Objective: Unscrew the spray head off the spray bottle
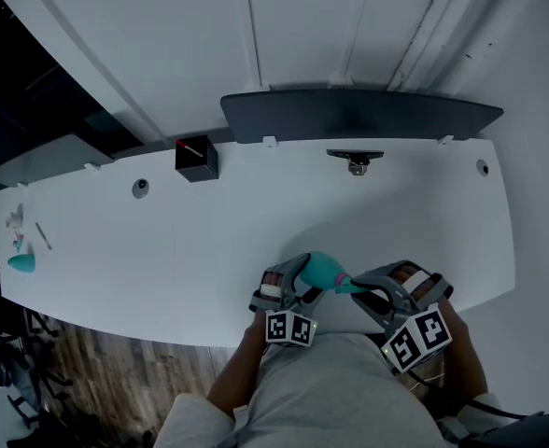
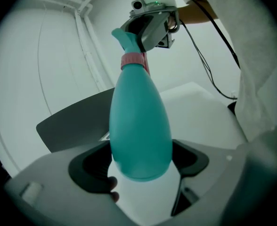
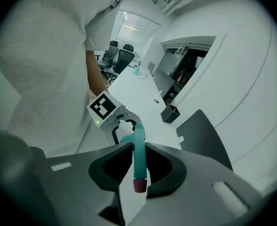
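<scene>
Spray bottle: the teal spray bottle (image 1: 323,270) is off the table (image 1: 162,250), lying nearly level between your two grippers at about 5 o'clock in the head view, close to your body.
Left gripper: your left gripper (image 2: 141,166) has its jaws closed on the wide lower body of the bottle, one pad on each flank. That is likely the anchor hold, so the body cannot spin with the cap.
Right gripper: your right gripper (image 3: 139,166) has its jaws pinched on the spray head (image 3: 139,152), which runs lengthwise between the pads, with the red nozzle tip (image 3: 139,186) poking out towards the camera.
Joint: the pink collar (image 2: 133,59) sits between the two grips, at 12 o'clock of the bottle in the left gripper view. It looks fully seated, so I judge the unscrewing not yet begun.
Why held so: with both ends gripped in the air, either wrist can twist against the other without the table in the way.
Surroundings: a black box (image 1: 197,159) lies at 11 o'clock from the bottle and a dark panel (image 1: 358,115) at 12 o'clock, both well apart.
</scene>
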